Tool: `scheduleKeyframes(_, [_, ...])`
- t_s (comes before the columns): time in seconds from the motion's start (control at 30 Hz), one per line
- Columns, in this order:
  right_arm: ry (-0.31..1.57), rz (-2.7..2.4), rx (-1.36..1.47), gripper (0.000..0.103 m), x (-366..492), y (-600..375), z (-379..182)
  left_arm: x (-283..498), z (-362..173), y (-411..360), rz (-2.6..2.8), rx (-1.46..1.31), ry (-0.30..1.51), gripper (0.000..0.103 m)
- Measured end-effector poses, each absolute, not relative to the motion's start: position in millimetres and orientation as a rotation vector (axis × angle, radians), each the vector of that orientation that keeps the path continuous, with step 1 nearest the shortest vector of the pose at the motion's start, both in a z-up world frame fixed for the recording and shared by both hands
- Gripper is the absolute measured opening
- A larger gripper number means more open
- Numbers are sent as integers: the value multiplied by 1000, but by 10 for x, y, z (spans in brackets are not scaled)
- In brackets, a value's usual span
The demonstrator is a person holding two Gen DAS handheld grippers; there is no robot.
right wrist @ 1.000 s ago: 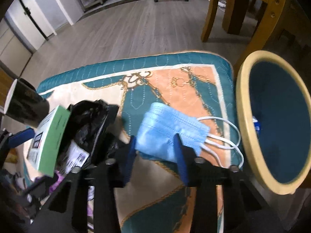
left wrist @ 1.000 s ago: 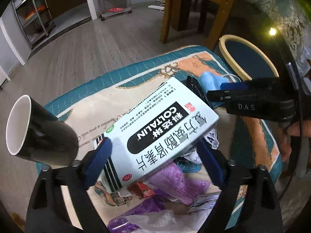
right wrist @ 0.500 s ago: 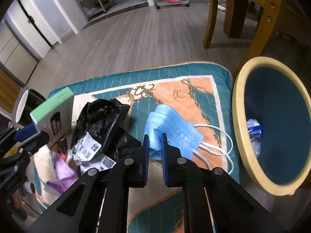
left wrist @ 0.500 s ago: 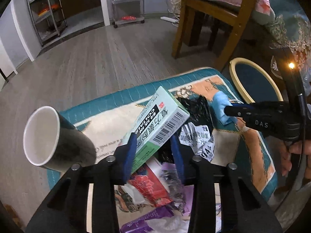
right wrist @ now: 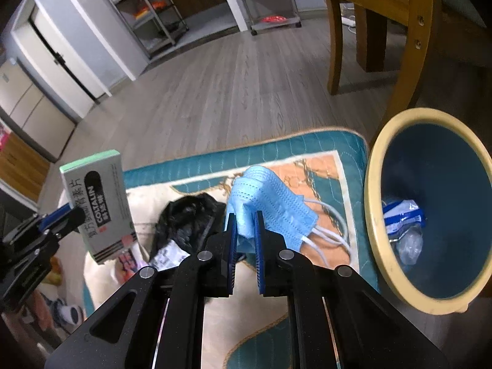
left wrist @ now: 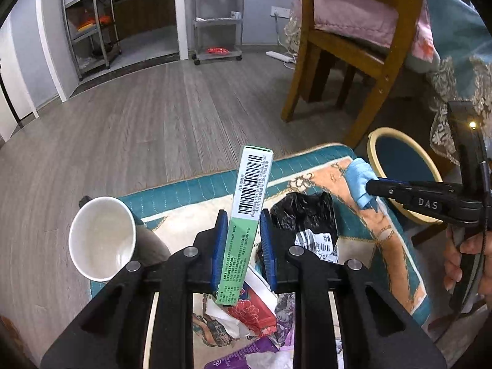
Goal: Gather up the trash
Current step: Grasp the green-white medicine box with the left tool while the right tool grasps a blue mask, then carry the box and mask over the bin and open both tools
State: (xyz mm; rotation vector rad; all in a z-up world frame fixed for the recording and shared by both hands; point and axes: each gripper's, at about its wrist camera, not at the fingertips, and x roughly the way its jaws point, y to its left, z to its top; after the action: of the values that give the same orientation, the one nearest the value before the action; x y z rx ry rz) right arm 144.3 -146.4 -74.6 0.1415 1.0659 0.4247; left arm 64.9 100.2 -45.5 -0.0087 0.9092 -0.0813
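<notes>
My left gripper (left wrist: 241,221) is shut on a green and white medicine box (left wrist: 250,203) and holds it upright above the patterned mat (left wrist: 190,193); the box also shows in the right wrist view (right wrist: 98,206). My right gripper (right wrist: 245,219) is shut on a blue face mask (right wrist: 270,203) and has it lifted off the mat; the mask also shows in the left wrist view (left wrist: 358,178). The blue trash bin (right wrist: 436,190) with a cream rim stands right of the mat and holds some plastic wrappers (right wrist: 402,224).
A black mug (left wrist: 104,240) lies left of my left gripper. A black plastic bag (left wrist: 304,212), a red packet (left wrist: 252,310) and purple wrappers (left wrist: 243,353) lie on the mat. A wooden chair (left wrist: 353,52) stands behind the bin.
My left gripper closed on the medicine box and raised it upright. My right gripper closed on the blue mask and lifted it off the mat.
</notes>
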Motion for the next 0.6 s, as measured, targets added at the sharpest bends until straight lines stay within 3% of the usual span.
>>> scheduleKeyframes(0.6, [995,466,188,12,1393,-1607,-465,636,-107,885,-116,-22,795,19])
